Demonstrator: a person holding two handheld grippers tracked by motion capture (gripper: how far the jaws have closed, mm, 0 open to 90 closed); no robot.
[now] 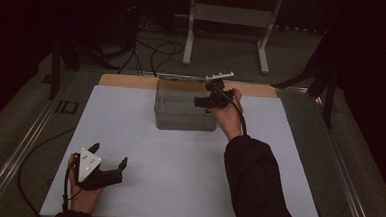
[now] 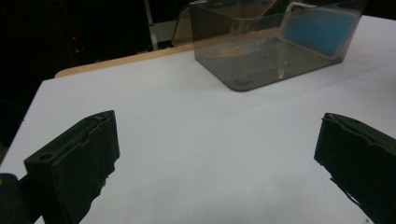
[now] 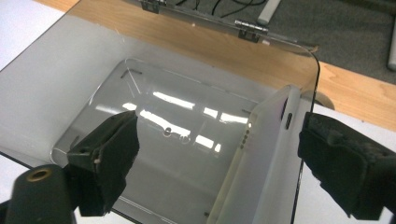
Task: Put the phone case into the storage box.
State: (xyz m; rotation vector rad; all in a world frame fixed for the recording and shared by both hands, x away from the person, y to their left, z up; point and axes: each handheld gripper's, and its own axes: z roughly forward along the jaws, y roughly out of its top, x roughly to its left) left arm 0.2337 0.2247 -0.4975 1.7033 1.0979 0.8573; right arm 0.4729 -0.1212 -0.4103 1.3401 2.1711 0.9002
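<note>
Seems close to finished; phone case [image 3: 261, 158] already inside the smoky clear bin [image 3: 93, 70], standing on edge against the side wall nearest the hand, just beside one jaw of the right gripper [image 3: 219, 135] and well apart from the other; cannot tell whether that near pad brushes the case's edge; no pinch on it either way, since the jaws stand spread wide with the bin's bare floor showing between them.

From the high view, right gripper [image 1: 205, 102] hovering over the bin [image 1: 180, 119] at its near corner, pointing down into it; hinged lid [image 3: 201, 18] thrown back beyond the jaws, over the wooden strip of the table.

Left gripper [image 1: 109, 154] resting low on the white table sheet [image 1: 177, 173], well away from the bin, jaws likewise spread and holding nothing; from its own view [image 2: 215, 135], bin [image 2: 219, 51] ahead and far off, with the case's blue face [image 2: 320, 28] showing through the wall.

Judged left to do: drawing the right gripper up and clear of the bin; perhaps swinging the lid down.
</note>
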